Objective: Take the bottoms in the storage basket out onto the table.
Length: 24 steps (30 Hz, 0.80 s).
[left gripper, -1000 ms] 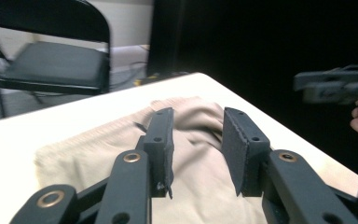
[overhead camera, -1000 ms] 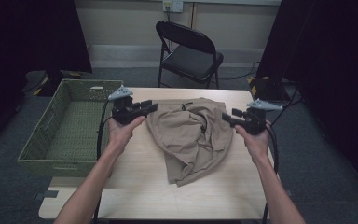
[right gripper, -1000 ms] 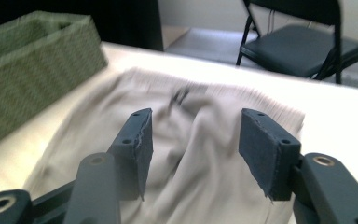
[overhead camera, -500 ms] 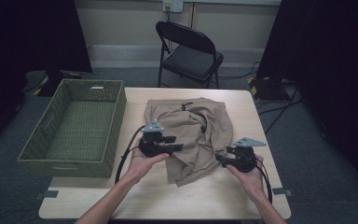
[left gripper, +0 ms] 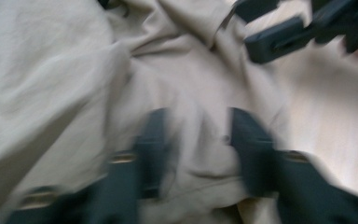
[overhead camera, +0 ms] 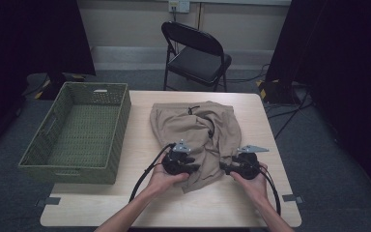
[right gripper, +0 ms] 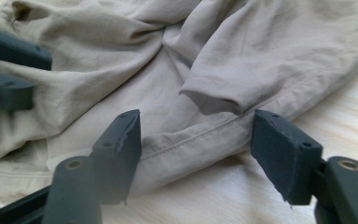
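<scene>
1. A tan garment [overhead camera: 198, 135] is seen crumpled on the wooden table [overhead camera: 140, 145], at the centre of the high view, running from the table's far middle down toward the near edge.
2. The left gripper [overhead camera: 194, 167] is held at the lower centre of the high view, over the near left part of the garment, with its jaws pointed toward the frame's right.
3. In the left gripper view [left gripper: 198, 135] the 2 jaws are blurred but are seen spread apart, with cloth [left gripper: 74, 93] lying between and under them. No pinch on the cloth can be made out.
4. The right gripper [overhead camera: 223, 166] is held just right of the garment's near edge in the high view, with its jaws pointed toward the frame's left, facing the left gripper.
5. In the right gripper view [right gripper: 196, 140] the jaws are seen wide, straddling a stitched hem [right gripper: 191, 142] of the garment. The hem lies on the table between the pads and is not clamped.
6. The 2 grippers are near each other, with a strip of cloth between them.
7. A green woven basket [overhead camera: 121, 125] is seen at the left of the high view, beside the table's left edge and apart from the garment.
8. A black folding chair [overhead camera: 195, 50] is seen at the upper centre, beyond the table.
</scene>
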Available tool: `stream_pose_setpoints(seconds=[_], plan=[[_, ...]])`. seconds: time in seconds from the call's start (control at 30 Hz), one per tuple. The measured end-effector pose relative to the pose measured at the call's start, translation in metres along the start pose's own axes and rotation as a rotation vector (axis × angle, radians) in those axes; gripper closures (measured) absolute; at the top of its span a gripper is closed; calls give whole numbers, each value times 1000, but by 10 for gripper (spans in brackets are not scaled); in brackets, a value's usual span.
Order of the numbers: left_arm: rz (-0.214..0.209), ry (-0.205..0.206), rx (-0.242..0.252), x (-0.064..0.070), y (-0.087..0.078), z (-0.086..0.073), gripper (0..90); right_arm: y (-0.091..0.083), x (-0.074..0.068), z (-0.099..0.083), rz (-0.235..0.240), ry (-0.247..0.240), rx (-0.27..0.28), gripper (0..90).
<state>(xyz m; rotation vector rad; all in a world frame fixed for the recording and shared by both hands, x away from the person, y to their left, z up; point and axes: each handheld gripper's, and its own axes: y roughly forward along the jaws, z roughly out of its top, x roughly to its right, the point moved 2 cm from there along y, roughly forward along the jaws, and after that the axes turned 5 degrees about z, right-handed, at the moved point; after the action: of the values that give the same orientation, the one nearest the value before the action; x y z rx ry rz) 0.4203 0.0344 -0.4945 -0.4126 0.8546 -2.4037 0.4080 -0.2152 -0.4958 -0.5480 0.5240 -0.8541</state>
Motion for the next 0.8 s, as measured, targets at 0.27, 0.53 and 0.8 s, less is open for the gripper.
stream_pose_setpoints(seconds=[0.27, 0.53, 0.8], plan=[[45, -70, 52, -26, -18, -3, 899, 5, 8, 0, 8, -7, -37, 853], [111, -116, 155, -44, -65, 1, 899, -27, 28, 7, -37, 31, 59, 896], [172, -157, 150, -62, -85, -7, 899, -56, 64, -5, -158, 45, 69, 894]])
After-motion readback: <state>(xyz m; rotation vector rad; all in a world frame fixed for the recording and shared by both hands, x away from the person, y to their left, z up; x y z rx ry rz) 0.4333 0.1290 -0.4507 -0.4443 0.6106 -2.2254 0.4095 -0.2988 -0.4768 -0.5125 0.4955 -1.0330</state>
